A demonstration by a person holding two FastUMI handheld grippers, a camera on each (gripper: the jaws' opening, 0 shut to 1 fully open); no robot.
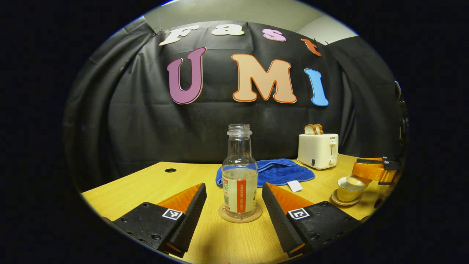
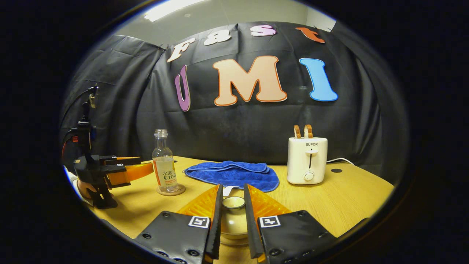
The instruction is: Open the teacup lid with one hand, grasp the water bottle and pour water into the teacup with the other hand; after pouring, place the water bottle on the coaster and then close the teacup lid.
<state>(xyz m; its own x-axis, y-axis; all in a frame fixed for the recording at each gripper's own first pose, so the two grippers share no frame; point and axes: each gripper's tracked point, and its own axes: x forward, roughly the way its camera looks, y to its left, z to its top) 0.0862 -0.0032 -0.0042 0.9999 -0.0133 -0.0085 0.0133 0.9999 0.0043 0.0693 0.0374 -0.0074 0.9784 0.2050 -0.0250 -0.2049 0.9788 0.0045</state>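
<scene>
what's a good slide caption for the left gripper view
Open left gripper flanks the water bottle on its cork coaster; right gripper holds the lid at the teacup.

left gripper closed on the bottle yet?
No: in the left gripper view the left gripper stands open, its fingers apart on either side of the bottle, which stands on the coaster.

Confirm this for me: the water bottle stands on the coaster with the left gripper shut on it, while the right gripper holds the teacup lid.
One thing is wrong: the left gripper is not shut on the water bottle. In the left gripper view its fingers stand wide open on either side of the bottle, clear of it. The bottle does stand on the coaster, and the right gripper does hold the teacup lid.
</scene>
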